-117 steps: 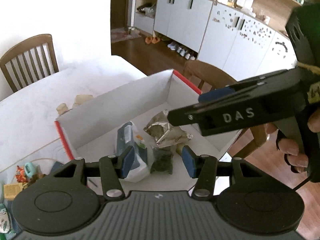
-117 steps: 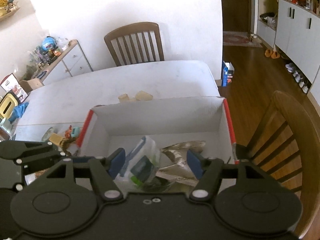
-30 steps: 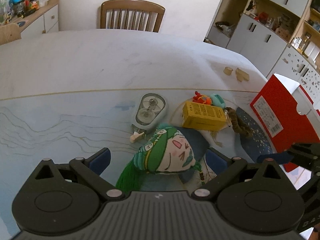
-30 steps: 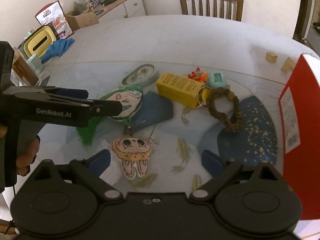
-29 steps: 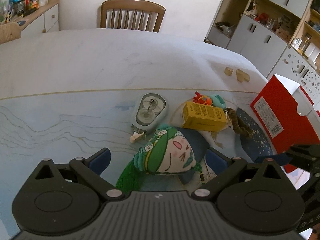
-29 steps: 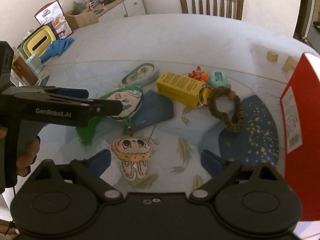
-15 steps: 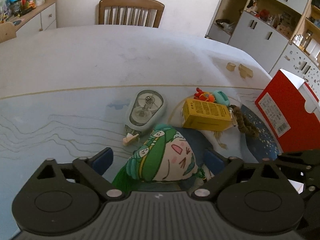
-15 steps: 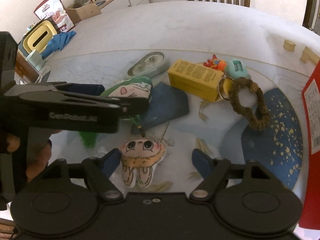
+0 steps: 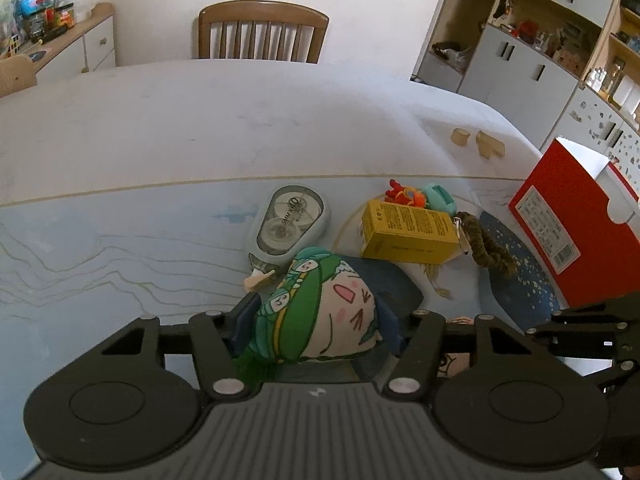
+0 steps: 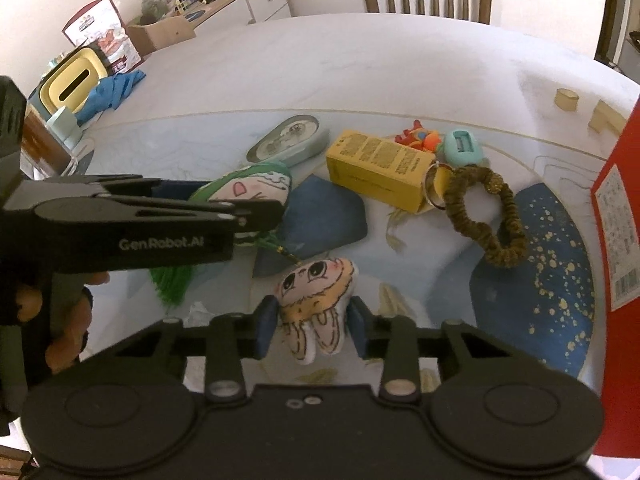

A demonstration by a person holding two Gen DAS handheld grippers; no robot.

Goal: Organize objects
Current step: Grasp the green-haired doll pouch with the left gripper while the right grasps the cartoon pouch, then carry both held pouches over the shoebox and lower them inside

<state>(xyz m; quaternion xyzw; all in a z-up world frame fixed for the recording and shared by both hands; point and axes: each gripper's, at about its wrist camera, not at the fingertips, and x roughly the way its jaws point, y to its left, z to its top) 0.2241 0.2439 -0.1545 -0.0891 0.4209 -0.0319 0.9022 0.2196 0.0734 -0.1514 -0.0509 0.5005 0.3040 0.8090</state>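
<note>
A plush head with green hair (image 9: 332, 304) lies on the blue patterned mat (image 9: 120, 248). My left gripper (image 9: 316, 324) is closing on it, and both blue pads press against its sides. In the right wrist view a small brown-haired plush doll (image 10: 316, 284) sits between the pads of my right gripper (image 10: 312, 328). That gripper's jaws are closing too, and the pads touch the doll's sides. The left gripper's near finger (image 10: 160, 224) crosses the right wrist view and covers part of the green-haired plush (image 10: 248, 188).
Behind the plushes lie a correction tape dispenser (image 9: 288, 220), a yellow box (image 9: 408, 232), an orange toy (image 10: 416, 136), a teal keychain (image 10: 462, 146) and a brown scrunchie (image 10: 480, 216). A red box (image 9: 576, 232) stands at the right. Wooden blocks (image 9: 476, 142) and a chair (image 9: 260, 36) are farther back.
Both grippers have narrowed from wide open until their pads meet the plushes. Both plushes now sit closer between the fingers.
</note>
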